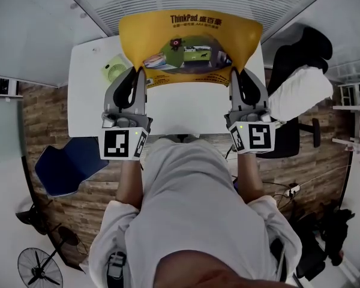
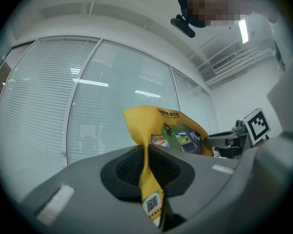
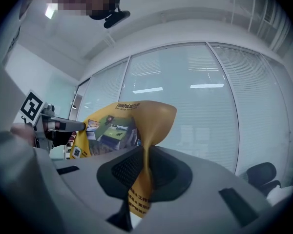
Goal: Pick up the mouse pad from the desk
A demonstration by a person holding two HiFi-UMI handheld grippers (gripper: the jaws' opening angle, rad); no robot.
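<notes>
The yellow mouse pad (image 1: 189, 38) was held up over the white desk (image 1: 87, 95), one near corner clamped by the left gripper (image 1: 138, 80) and the other by the right gripper (image 1: 240, 80), evidently so the limp sheet was kept spread, not folded.

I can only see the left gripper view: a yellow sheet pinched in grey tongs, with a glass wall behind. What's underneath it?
Observer: In the head view, a white desk lies below. The floppy yellow printed mouse pad is held up over its far part.
Visitor: Is the other side really gripped?
Observer: Yes. The right gripper view shows the right tongs shut on the pad's opposite edge.
Visitor: Anything else on that desk?
Observer: A small pale-green desk fan, near the left tongs.
</notes>
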